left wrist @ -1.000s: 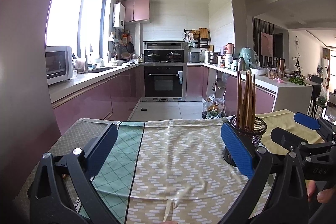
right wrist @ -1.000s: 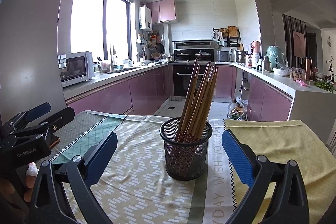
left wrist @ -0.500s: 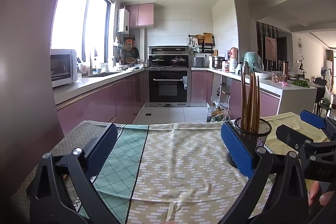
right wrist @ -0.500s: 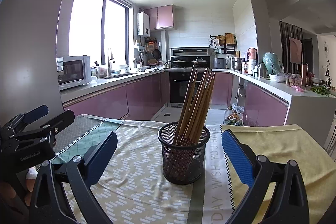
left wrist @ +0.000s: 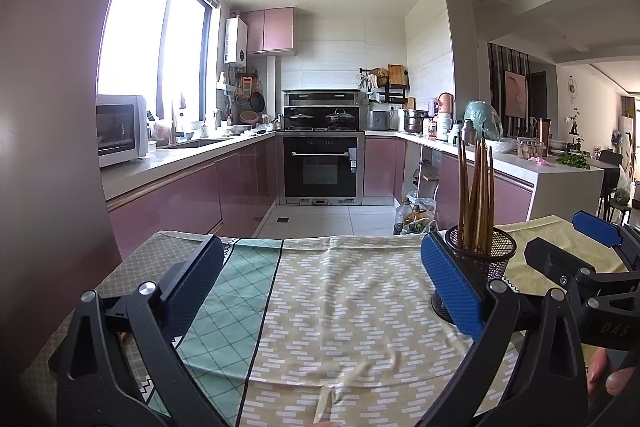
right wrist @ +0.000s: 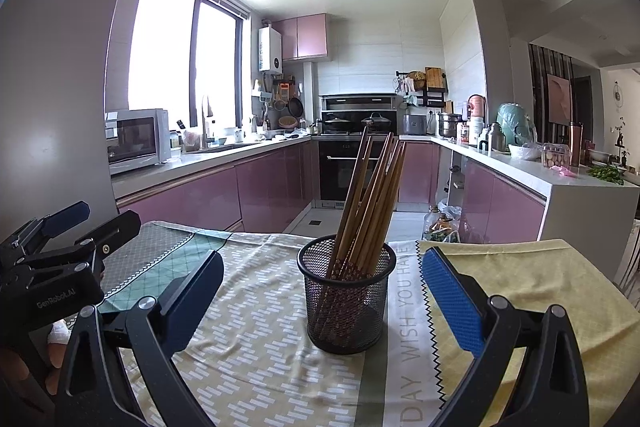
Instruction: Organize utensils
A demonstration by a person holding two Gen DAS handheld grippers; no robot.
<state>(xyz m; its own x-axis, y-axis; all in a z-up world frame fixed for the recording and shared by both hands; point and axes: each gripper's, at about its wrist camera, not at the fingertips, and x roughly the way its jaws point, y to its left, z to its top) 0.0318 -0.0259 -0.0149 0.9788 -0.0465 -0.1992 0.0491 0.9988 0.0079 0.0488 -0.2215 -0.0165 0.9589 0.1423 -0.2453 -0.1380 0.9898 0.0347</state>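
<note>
A black mesh holder (right wrist: 347, 293) stands upright on the patterned tablecloth (right wrist: 256, 347), filled with several brown chopsticks (right wrist: 370, 203) that lean right. My right gripper (right wrist: 322, 293) is open, its blue pads on either side of the holder and nearer the camera, touching nothing. In the left wrist view the same holder (left wrist: 486, 259) with its chopsticks (left wrist: 476, 195) sits just behind my right pad. My left gripper (left wrist: 320, 285) is open over bare cloth with nothing between its fingers.
The cloth-covered table (left wrist: 340, 327) ends at a far edge, with the kitchen floor beyond. Pink cabinets, an oven (left wrist: 324, 167) and a microwave (left wrist: 118, 131) line the walls. The other gripper (left wrist: 592, 267) and a person's fingers (left wrist: 608, 375) show at the right edge.
Both cameras have dropped or tilted slightly, so the holder and table sit lower in frame. Both grippers stay open and the holder has not moved.
</note>
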